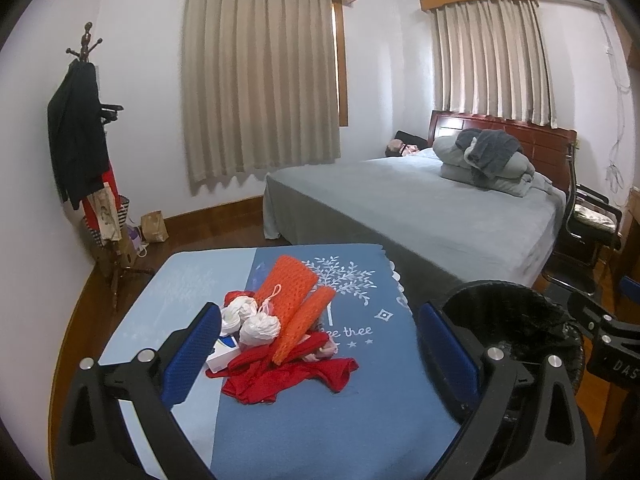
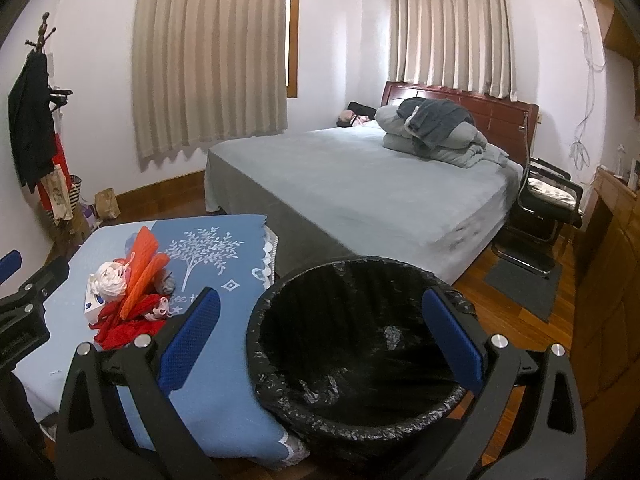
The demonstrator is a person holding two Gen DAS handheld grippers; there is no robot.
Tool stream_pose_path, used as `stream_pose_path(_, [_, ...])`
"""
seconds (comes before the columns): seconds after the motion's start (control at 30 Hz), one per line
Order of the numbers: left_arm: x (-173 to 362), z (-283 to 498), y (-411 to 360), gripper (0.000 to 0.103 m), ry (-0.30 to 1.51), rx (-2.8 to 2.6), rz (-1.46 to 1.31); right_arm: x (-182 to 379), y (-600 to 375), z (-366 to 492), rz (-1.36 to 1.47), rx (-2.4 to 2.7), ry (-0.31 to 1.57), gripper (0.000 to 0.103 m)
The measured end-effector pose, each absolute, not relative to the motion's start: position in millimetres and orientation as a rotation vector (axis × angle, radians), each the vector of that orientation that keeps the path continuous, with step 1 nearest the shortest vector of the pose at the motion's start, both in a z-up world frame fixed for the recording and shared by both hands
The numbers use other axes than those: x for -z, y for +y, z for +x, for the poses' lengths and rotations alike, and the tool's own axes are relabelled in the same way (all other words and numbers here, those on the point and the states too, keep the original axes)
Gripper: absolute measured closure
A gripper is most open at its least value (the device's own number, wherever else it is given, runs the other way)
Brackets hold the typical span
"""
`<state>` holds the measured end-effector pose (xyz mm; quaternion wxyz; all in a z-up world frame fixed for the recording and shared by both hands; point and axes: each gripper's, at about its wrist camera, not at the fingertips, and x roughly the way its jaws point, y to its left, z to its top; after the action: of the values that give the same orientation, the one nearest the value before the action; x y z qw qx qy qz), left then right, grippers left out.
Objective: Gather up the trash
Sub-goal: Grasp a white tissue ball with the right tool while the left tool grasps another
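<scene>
trash pile untouched, both grippers empty over table and bin

bed [image 1: 420, 216] sits well beyond both sets of jaws, not part of the job. table [image 1: 320, 420] with blue cloth lies under the left gripper [image 1: 320, 344]; its right edge touches or nearly touches the bin [image 2: 360, 344], can't tell which. bin is black-lined, looks empty, mouth open right between the jaws of the right gripper [image 2: 320, 340] and a bit below them.

trash pile [image 1: 280, 332] sits on the table between and just ahead of the left jaws, nearer the left finger. in it: red bag [image 1: 288, 376] crumpled at the near side, two orange nets [image 1: 292, 300] leaning across the top, white wads [image 1: 256, 324], small box [image 1: 224, 358] beside the left finger.

both jaws spread wide, pinching nothing. left finger looks close to the box, contact unclear.

step judged: start of collecting, no piece lifted yet, nothing seen in the bin. next move likely calls for the left jaws to drop onto one item, probably the red bag or a net, close, then carry right to the bin mouth. soft loose stuff may drag neighbours along.
</scene>
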<state>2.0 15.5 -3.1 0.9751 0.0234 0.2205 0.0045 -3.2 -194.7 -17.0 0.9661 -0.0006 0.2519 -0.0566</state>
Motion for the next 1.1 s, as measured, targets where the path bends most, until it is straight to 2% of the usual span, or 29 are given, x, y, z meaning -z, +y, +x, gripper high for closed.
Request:
stream_pose_path(0.33, [21.2,17.7,42.0,0.006,0.451,-0.071,0.054,38.3,-164.2,37.7,0.003,0.039,0.518,0.005])
stream_pose_path(0.87, [92.6,51.6,129.5,0.006,0.534,-0.217,0.088,126.2,-67.9,116.7,-0.074,-0.17,0.656,0.005])
stream_pose_path(1.1, [105.6,66.2,149.1,0.008,0.569,-0.229,0.053,125.2,-42.0,132.2,-0.105,-0.232,0.64,0.013])
